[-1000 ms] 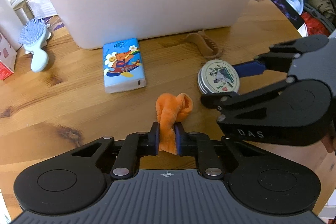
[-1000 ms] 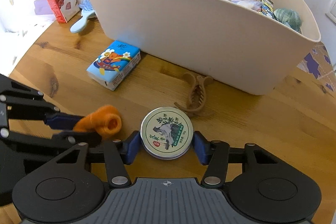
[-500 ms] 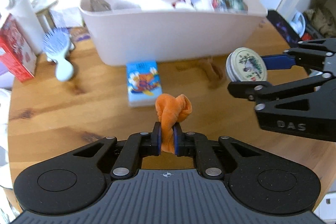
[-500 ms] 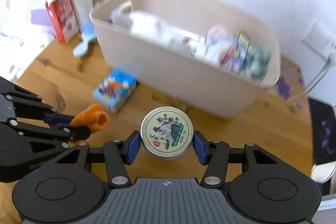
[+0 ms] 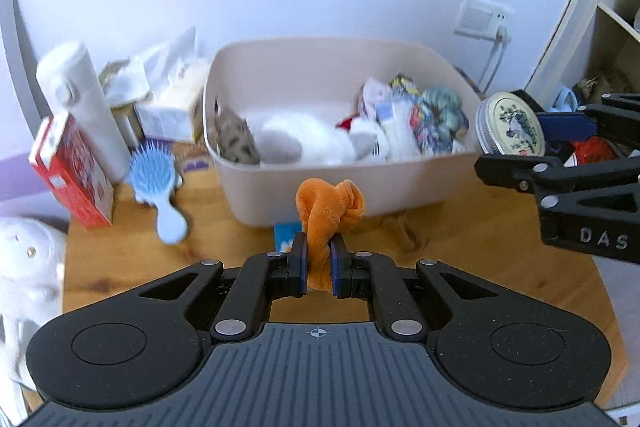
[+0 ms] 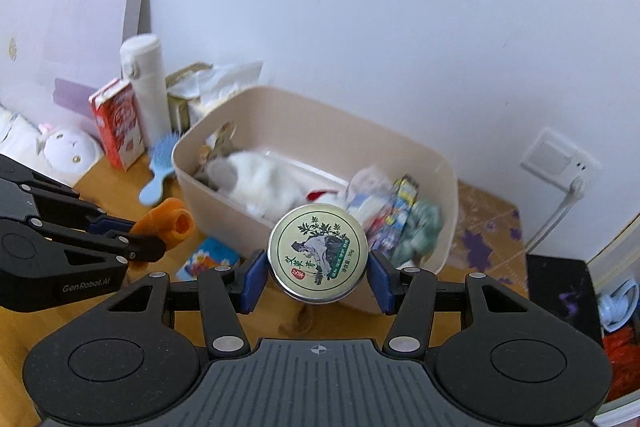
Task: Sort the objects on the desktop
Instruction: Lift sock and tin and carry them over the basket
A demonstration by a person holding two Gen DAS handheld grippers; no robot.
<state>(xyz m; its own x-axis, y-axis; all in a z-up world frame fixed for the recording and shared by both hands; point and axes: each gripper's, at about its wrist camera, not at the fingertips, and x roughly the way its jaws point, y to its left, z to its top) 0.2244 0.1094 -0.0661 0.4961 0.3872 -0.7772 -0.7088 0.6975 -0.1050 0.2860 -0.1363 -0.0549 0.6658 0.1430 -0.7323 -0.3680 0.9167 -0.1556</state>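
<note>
My left gripper (image 5: 319, 259) is shut on an orange cloth scrunchie (image 5: 330, 209), held in the air in front of the beige bin (image 5: 400, 195). My right gripper (image 6: 318, 273) is shut on a round metal tin (image 6: 318, 253) with a green plant print, lifted before the beige bin (image 6: 224, 211). In the left wrist view the round tin (image 5: 512, 125) and right gripper (image 5: 516, 147) hang at the right, level with the bin's rim. The right wrist view shows the orange scrunchie (image 6: 168, 221) in the left gripper (image 6: 132, 235) at the left. The bin holds white fluff, packets and a green cloth.
On the wooden table (image 5: 120, 259) lie a blue hairbrush (image 5: 158, 187), a blue tissue pack (image 6: 210, 259) and a brown hair claw (image 5: 400, 227). A red carton (image 5: 70, 171), a white flask (image 5: 84, 107) and a tissue box (image 5: 168, 107) stand left of the bin. A white plush (image 5: 24, 267) sits far left.
Both grippers have risen from the table with their loads, the scrunchie and the tin. The views now look over the bin's rim into its contents.
</note>
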